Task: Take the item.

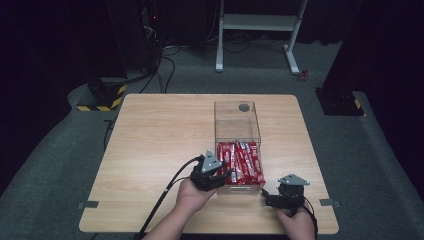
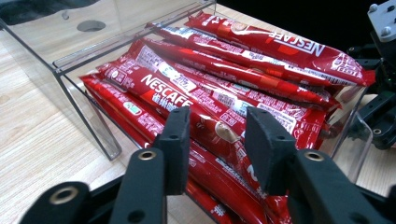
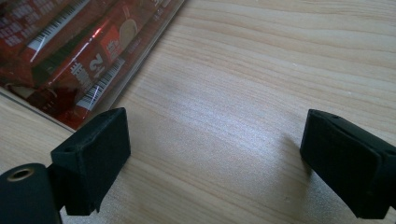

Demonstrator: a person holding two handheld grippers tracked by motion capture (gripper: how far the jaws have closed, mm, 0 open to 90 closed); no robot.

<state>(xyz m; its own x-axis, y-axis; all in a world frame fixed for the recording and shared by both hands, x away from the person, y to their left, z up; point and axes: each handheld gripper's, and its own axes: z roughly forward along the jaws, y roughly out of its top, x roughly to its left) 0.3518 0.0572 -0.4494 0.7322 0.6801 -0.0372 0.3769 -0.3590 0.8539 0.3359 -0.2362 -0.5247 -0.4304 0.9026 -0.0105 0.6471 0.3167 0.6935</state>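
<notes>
Coffee sticks (image 2: 219, 88), red Nescafé packets, are seen piled lengthwise in the near part of a clear plastic box (image 1: 237, 120), approx. centre-right on the table (image 1: 150, 150).

Table: light wood, set on grey carpet; a white frame stand (image 1: 257, 22) is seen behind it, far side.

Box: see-through, w/ a round hole in its far top panel. Its near end is packed w/ the sticks, several layers deep, the far end showing bare.

Left gripper (image 2: 217, 140) is held at the box's near-left corner, over the pile. Its jaws are set narrow, either side of one stick on top of the heap; whether the pads (image 2: 264, 144) already press on it can't be told, a sliver of gap being visible at each side. No lift of the stick is seen.

Right gripper (image 3: 212, 154) is held low over bare wood, just right of the box's near-right corner. Jaws stand wide, nothing between them. Barcode ends of sticks are seen through the box wall at upper left in the right gripper view.
</notes>
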